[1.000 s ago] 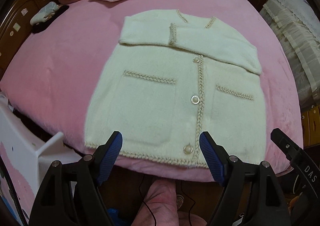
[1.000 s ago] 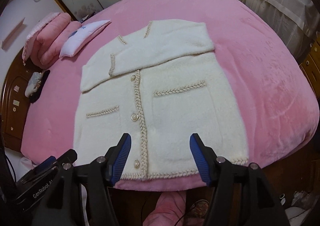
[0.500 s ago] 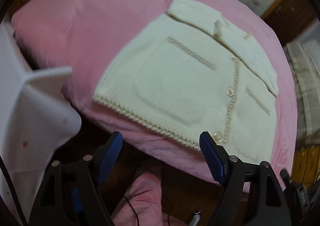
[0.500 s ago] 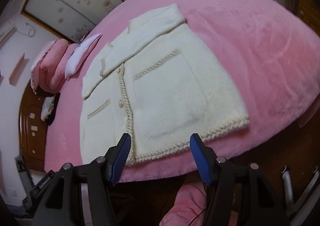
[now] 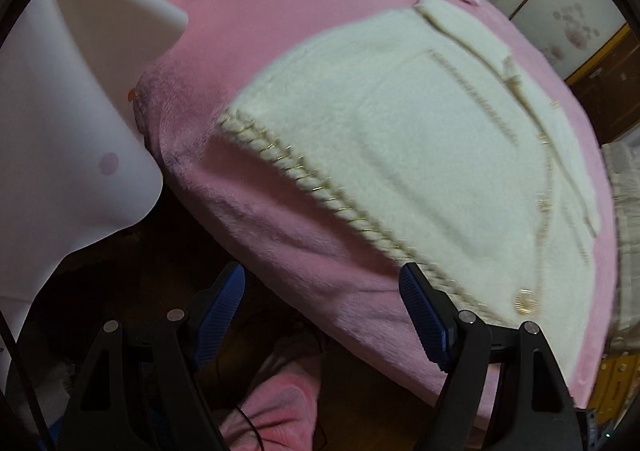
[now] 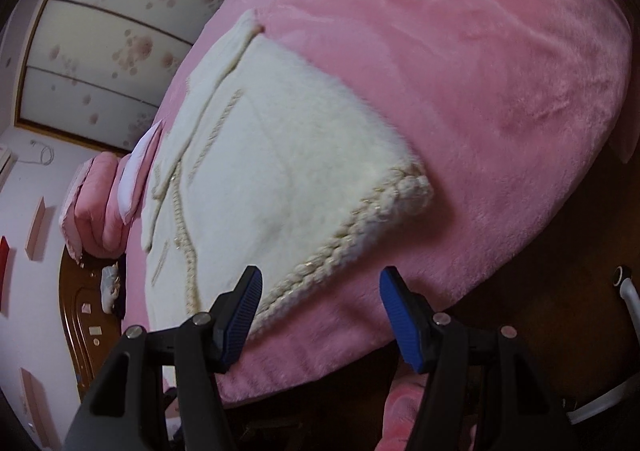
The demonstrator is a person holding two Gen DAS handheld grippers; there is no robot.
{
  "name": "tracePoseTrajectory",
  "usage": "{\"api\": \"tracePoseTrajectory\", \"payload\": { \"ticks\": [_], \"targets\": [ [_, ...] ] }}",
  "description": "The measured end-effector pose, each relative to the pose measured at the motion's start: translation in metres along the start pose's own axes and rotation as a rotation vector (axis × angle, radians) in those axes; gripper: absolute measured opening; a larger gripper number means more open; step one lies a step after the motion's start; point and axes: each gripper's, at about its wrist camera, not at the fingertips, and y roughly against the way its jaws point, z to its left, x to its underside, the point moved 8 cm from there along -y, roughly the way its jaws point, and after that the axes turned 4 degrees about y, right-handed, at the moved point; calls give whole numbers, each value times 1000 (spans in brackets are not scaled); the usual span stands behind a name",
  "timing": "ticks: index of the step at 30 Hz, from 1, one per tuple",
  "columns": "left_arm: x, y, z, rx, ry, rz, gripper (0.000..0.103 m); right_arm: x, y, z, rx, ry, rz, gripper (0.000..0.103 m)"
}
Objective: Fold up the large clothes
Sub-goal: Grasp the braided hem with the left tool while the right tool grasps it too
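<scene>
Cream cardigan (image 5: pixel 420 155) lies flat, front up, on the pink bed cover (image 5: pixel 260 23), its braided hem (image 5: pixel 320 187) along the near edge of the bed. Both sleeves are folded across the chest at the far end. A round gold button (image 5: pixel 525 301) sits on the placket just above the hem.

Left tongs (image 5: pixel 322 307): tilted steeply downward, rolled so the bed runs diagonally through the view. Blue pads wide apart, nothing between them. They hang off the bed's near edge, below the hem; the right-hand pad (image 5: pixel 422 315) overlaps the hem line in the view, contact cannot be told. White plastic furniture (image 5: pixel 76 123) stands beside the bed at the left.

Right tongs (image 6: pixel 320 311): angled down less steeply, also rolled. Pads stand moderately apart, empty. They sit just short of the hem near the cardigan's bottom corner (image 6: pixel 416 187); the left-hand pad (image 6: pixel 244 311) overlaps the hem braid in the view, the other is over bare pink cover. No visible grip on the fabric.

Folded pink bedding (image 6: pixel 96 203) and a white pillow (image 6: pixel 134 175) lie at the far end of the bed.
</scene>
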Motion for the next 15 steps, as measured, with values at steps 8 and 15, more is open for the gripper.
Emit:
{"api": "tracePoseTrajectory", "payload": {
  "ticks": [8, 15],
  "targets": [
    [-20, -22, 26, 14, 151, -119, 78, -20, -3, -5, -35, -27, -156, 61],
    [-59, -22, 42, 23, 218, -234, 78, -43, -15, -3, -27, -33, -142, 61]
  ]
}}
